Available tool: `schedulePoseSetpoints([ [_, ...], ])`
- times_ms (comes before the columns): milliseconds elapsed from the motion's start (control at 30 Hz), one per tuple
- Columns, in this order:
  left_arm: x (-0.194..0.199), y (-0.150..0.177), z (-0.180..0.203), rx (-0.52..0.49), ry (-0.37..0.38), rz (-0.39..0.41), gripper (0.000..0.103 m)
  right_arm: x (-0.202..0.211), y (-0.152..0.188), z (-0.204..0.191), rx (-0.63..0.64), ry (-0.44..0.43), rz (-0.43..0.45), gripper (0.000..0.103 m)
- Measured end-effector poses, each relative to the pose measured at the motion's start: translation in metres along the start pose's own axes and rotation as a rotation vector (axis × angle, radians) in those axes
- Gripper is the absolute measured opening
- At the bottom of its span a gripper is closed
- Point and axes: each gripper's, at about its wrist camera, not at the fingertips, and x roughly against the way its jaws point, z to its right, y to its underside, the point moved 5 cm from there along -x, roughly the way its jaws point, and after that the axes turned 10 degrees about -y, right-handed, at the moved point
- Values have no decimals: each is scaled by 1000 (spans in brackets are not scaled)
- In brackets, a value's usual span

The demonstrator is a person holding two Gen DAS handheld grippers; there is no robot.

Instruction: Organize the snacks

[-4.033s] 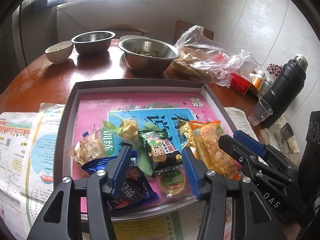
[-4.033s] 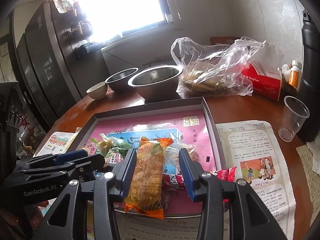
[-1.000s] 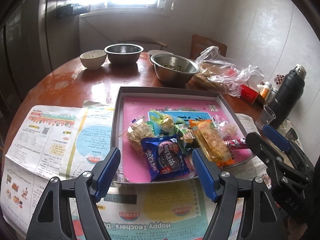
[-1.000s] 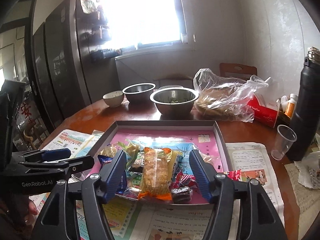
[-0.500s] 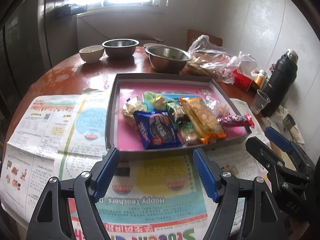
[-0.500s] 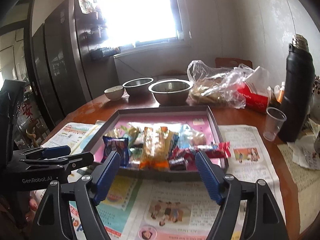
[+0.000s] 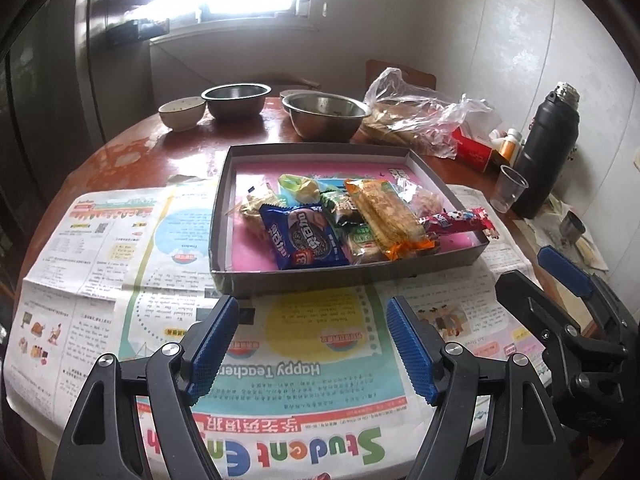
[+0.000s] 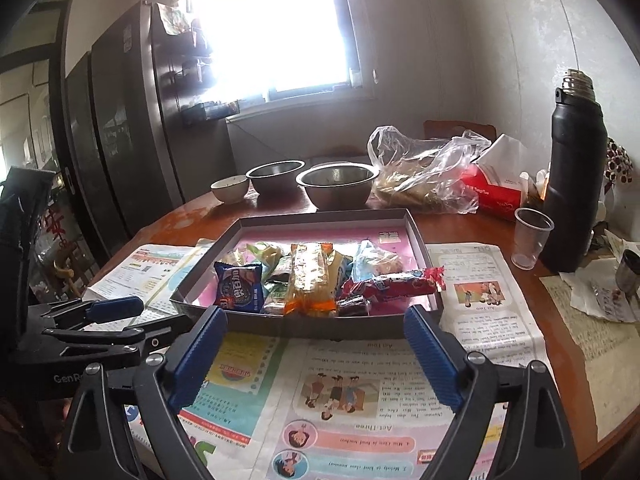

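Observation:
A grey box tray (image 7: 304, 276) (image 8: 320, 326) with a pink bottom sits on newspaper and holds several snack packets. Among them are a blue cookie pack (image 7: 302, 236) (image 8: 239, 286), a long orange cracker pack (image 7: 386, 212) (image 8: 310, 276) and a red candy wrapper (image 7: 456, 218) (image 8: 394, 280). My left gripper (image 7: 312, 344) is open and empty, over the newspaper in front of the tray. My right gripper (image 8: 316, 352) is open and empty, also in front of the tray. Each gripper shows at the edge of the other's view.
Behind the tray stand two steel bowls (image 7: 326, 114) (image 7: 236, 100), a small ceramic bowl (image 7: 182, 112) and a plastic bag of food (image 7: 420, 120). At right are a red box (image 8: 492, 194), a plastic cup (image 8: 532, 236) and a black flask (image 8: 574, 168). Newspaper (image 7: 160, 308) covers the round table's front.
Both grippers have drawn back from the tray toward the table's front edge and stayed open. The snacks lie in the tray as before.

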Motion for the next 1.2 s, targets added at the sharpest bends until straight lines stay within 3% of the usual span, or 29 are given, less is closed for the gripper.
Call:
schedulePoseSetpoints([
  [567,10,37,-2,-37,-32,-24,78,12,25,-13,-17,3,-19,91],
  [1200,11,56,-10,-4,-45,-31,78,9,56,-17,-5,35,-83,93],
])
